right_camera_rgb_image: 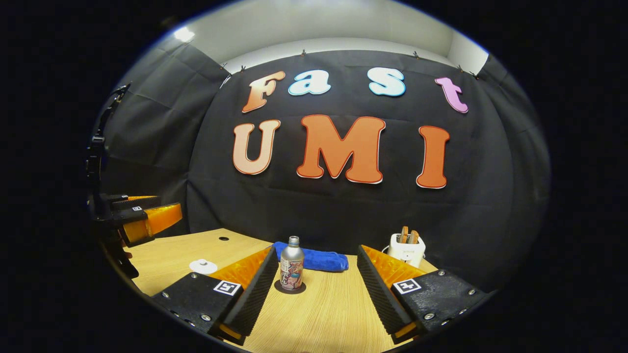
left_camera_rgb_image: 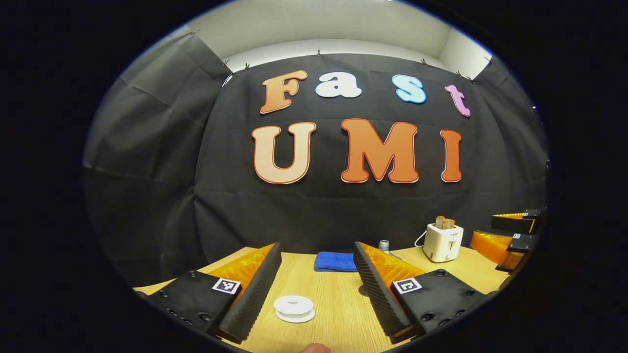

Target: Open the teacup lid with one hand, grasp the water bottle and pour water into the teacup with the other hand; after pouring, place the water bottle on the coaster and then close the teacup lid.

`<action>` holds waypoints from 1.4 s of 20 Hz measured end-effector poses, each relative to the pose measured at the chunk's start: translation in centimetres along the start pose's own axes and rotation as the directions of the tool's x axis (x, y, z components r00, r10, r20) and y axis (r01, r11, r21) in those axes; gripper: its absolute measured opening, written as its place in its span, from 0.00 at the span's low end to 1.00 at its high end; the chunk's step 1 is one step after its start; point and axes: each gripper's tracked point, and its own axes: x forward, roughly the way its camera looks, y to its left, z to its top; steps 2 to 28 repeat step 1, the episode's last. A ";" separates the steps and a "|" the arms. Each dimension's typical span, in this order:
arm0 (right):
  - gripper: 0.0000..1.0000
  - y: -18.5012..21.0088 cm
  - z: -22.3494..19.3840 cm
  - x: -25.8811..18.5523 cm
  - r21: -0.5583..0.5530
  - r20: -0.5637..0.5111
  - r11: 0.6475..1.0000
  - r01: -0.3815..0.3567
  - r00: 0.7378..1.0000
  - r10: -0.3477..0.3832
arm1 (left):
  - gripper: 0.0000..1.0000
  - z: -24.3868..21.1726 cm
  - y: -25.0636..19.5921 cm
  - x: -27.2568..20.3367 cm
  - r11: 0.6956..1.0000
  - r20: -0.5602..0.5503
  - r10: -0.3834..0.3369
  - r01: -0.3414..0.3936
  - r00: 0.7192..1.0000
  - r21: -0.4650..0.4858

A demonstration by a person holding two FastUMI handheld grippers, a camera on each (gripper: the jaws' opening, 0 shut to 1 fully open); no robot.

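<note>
Right gripper view has the table (right_camera_rgb_image: 324,314) taking up the bottom, and both grippers are spread wide with nothing between the fingers, so to me this looks like either the very start or the very end of the job (can't tell which from a single moment). The right gripper (right_camera_rgb_image: 314,284) hangs above the wood with the bottle (right_camera_rgb_image: 292,264) dead ahead, standing upright on the dark coaster (right_camera_rgb_image: 290,288), cap on as far as I can see. Behind it lies a blue towel (right_camera_rgb_image: 314,260), and a toaster (right_camera_rgb_image: 406,248) sits off to the right by the wall. The left gripper (left_camera_rgb_image: 318,289) is also released, hovering over the cup lid (left_camera_rgb_image: 294,308), which lies low and white on the table between its fingers; the cup body under it is too small to make out. What could go wrong: the lid is flat and shallow, so wide ribbed fingers could scrape the table or just push it sideways rather than pinch it. The bottle is tall and narrow on a small coaster, so a finger clipping its side on approach would likely tip it toward the towel. And the two grippers work close together, so pouring could bump the hand holding the lid and spill water on the wood.
</note>
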 end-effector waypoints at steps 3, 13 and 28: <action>0.97 0.0 0.1 0.3 0.001 0.004 1.000 0.000 1.000 0.000 | 0.97 0.0 0.2 0.3 1.000 0.009 0.005 -0.005 1.000 0.002; 0.97 0.0 0.1 0.3 0.001 0.004 1.000 0.000 1.000 0.000 | 0.97 0.0 0.2 0.3 1.000 0.009 0.005 -0.005 1.000 0.002; 0.97 0.0 0.1 0.3 0.001 0.004 1.000 0.000 1.000 0.000 | 0.97 0.0 0.2 0.3 1.000 0.009 0.005 -0.005 1.000 0.002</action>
